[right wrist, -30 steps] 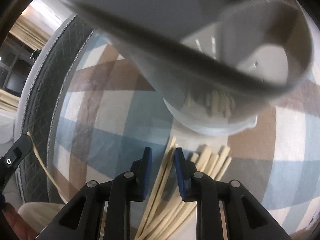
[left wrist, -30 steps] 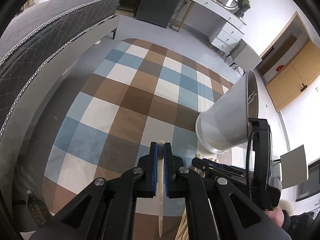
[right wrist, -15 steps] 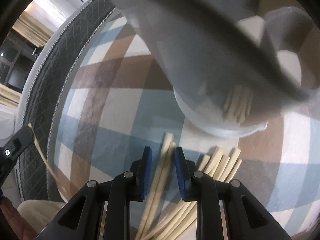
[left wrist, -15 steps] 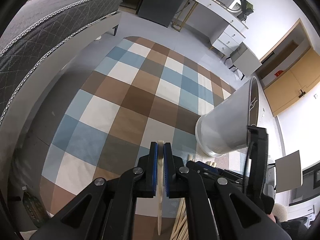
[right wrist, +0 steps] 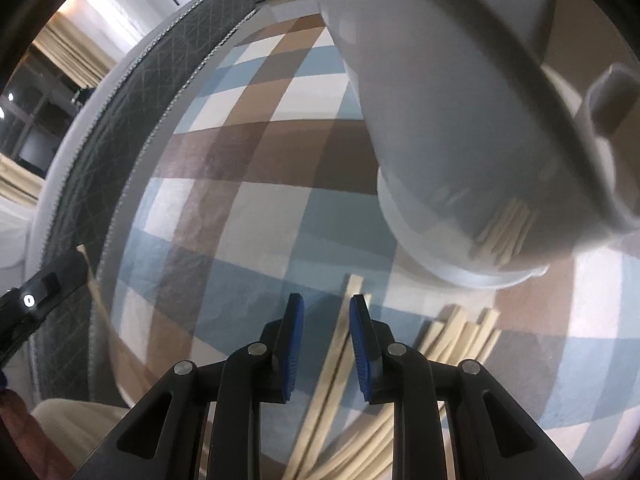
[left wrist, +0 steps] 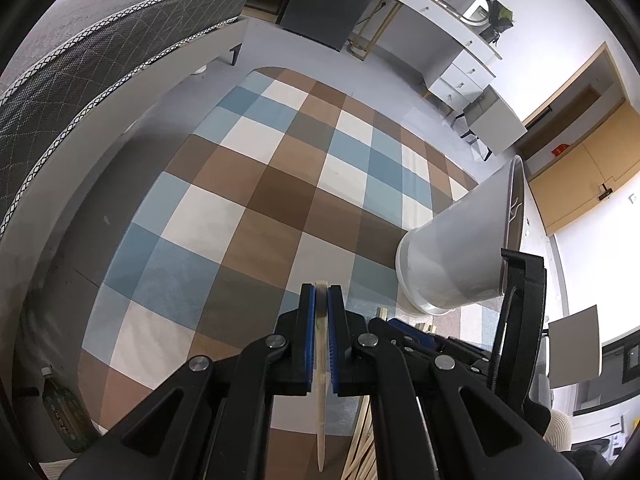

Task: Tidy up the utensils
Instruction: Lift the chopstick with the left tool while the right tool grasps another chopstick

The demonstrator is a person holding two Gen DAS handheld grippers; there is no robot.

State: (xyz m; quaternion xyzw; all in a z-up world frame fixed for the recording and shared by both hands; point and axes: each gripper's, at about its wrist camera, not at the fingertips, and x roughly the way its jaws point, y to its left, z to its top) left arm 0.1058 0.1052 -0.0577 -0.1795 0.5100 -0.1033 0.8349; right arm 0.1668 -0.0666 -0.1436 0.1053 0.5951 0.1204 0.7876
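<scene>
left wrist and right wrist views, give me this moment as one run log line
left gripper: shut on chopstick | right gripper: open over loose chopsticks on checked rug | white holder: some chopsticks inside

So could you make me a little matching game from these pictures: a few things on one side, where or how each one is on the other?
Things:
1. Left gripper
2. Right gripper
3. White plastic utensil holder
4. Loose pile of pale wooden chopsticks

States:
A. Lying flat on the checked blue, brown and cream rug
B. Jaws apart, above the pile
C. Shut on a single pale wooden chopstick
D. Standing on the rug with chopsticks inside

Pairs: 1-C, 2-B, 3-D, 4-A
</scene>
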